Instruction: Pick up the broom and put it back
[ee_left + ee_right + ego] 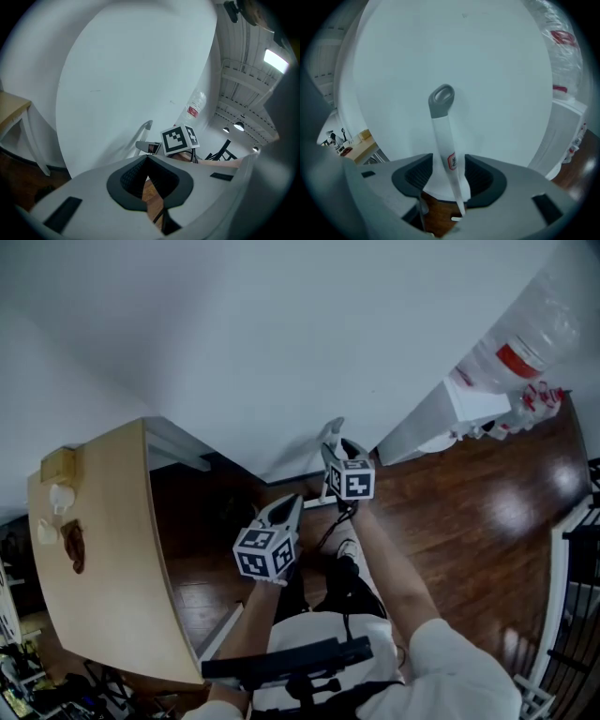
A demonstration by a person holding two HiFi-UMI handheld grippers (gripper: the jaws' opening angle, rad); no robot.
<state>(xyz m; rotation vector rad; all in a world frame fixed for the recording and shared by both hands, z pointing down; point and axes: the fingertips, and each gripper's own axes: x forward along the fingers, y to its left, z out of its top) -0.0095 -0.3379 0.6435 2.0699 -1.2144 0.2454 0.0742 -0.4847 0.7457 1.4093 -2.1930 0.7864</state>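
The left forearm [251,620] and right forearm [389,563] both reach forward and downward, the left gripper [292,502] nearer the body with jaws closed tip to tip on nothing, the right gripper [336,432] further out (jaws spread wide, broom handle [443,136] standing between them unpressed).

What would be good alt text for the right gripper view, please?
A white broom handle with a grey loop on top stands between the open jaws of the right gripper, with a gap on each side. Behind it is a white wall.
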